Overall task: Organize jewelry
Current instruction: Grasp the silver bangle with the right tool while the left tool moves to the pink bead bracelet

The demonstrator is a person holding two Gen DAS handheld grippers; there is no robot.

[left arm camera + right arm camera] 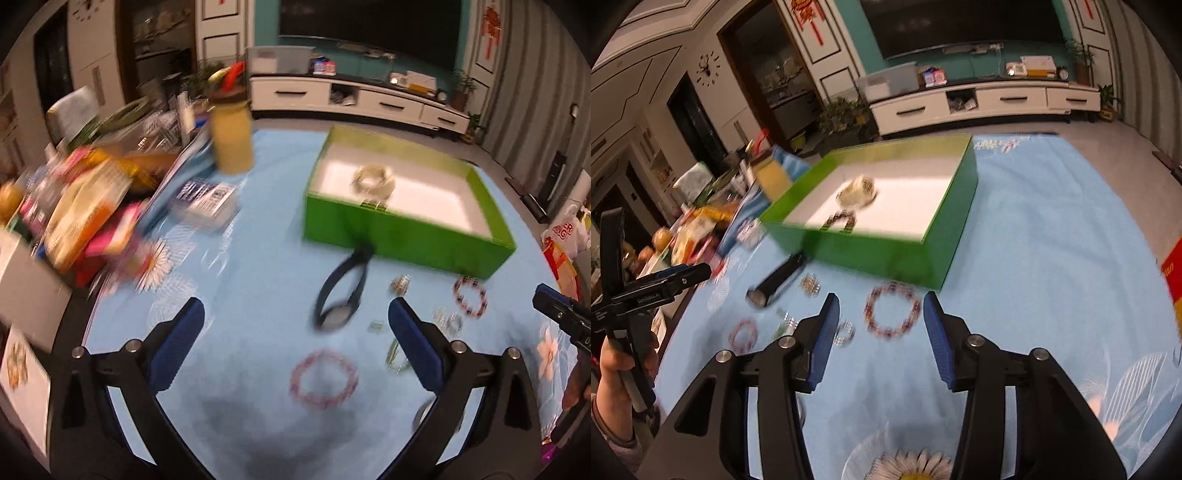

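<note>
A green box (406, 236) with a white inside stands on the blue tablecloth and holds a pale bracelet (373, 180) and a dark beaded one (842, 221). In front of it lie a black watch (341, 291), a pink bead bracelet (324, 380), a dark red bead bracelet (470, 301) and small silvery pieces (400, 284). My left gripper (295, 321) is open and empty above the watch and pink bracelet. My right gripper (881, 314) is open and empty, its tips either side of the dark red bracelet (892, 311).
A yellow jar (232, 138) and a heap of packets and boxes (92, 206) crowd the table's left side. A card box (207, 203) lies near the jar. The table's left edge (77, 325) is close. A TV cabinet (354, 99) stands beyond.
</note>
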